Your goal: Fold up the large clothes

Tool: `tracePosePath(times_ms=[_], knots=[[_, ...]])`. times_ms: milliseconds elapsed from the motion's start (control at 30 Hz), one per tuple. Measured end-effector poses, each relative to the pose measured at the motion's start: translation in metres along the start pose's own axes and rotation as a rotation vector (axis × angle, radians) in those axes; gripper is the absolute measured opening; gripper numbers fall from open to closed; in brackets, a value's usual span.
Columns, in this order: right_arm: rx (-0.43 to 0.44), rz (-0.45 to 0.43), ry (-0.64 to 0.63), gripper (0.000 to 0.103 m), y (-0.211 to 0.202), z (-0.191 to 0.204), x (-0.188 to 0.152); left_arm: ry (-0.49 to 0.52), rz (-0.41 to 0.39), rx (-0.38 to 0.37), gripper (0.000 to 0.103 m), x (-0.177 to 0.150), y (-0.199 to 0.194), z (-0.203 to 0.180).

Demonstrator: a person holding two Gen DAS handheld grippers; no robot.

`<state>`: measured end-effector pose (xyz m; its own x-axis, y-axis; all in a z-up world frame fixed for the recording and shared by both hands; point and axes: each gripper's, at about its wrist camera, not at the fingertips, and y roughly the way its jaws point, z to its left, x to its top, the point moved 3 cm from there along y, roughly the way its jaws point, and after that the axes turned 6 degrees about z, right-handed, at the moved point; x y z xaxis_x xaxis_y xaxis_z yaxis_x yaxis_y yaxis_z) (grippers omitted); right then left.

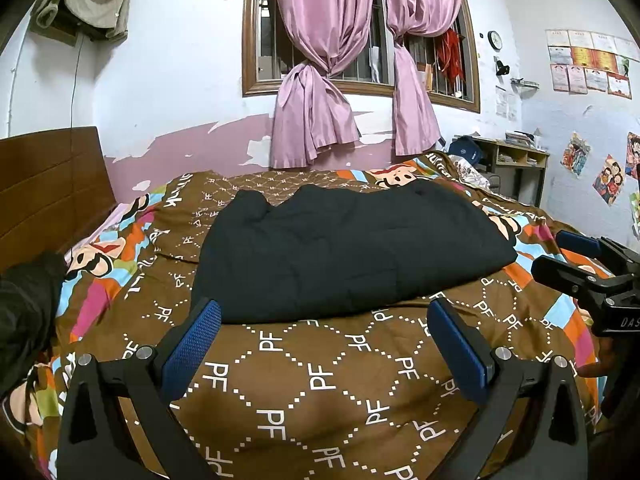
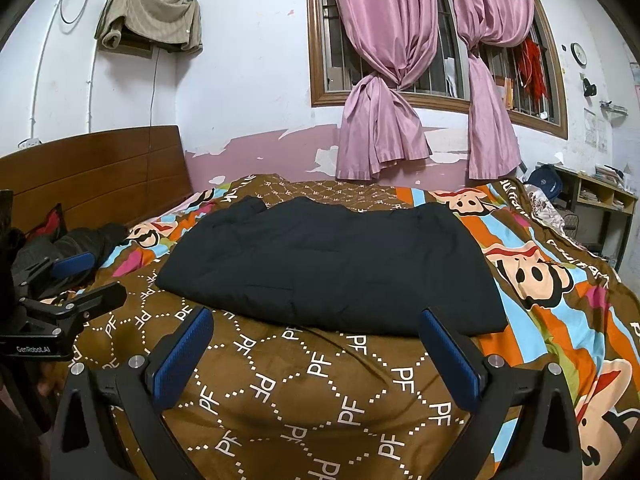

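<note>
Patterned bedspread (image 1: 320,380), dark garment (image 1: 344,252) folded into a flat rectangle, left tool (image 1: 324,320) and right tool (image 2: 316,328) both spread open, empty

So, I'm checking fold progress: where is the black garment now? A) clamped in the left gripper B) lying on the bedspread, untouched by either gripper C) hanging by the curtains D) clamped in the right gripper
B: the black garment lies on the bedspread; left gripper and right gripper are open, short of it.
</note>
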<state>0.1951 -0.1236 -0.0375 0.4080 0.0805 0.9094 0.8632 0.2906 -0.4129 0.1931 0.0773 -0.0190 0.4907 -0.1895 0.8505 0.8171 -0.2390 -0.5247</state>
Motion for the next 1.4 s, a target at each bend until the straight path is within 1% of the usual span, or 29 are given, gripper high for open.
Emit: tracePosePath(times_ms=[1400], knots=[[0.001, 0.003, 0.003, 0.103, 0.0007, -0.0003, -0.0004, 0.012, -0.011, 0.002, 0.101, -0.0024, 0.0003, -0.0009]])
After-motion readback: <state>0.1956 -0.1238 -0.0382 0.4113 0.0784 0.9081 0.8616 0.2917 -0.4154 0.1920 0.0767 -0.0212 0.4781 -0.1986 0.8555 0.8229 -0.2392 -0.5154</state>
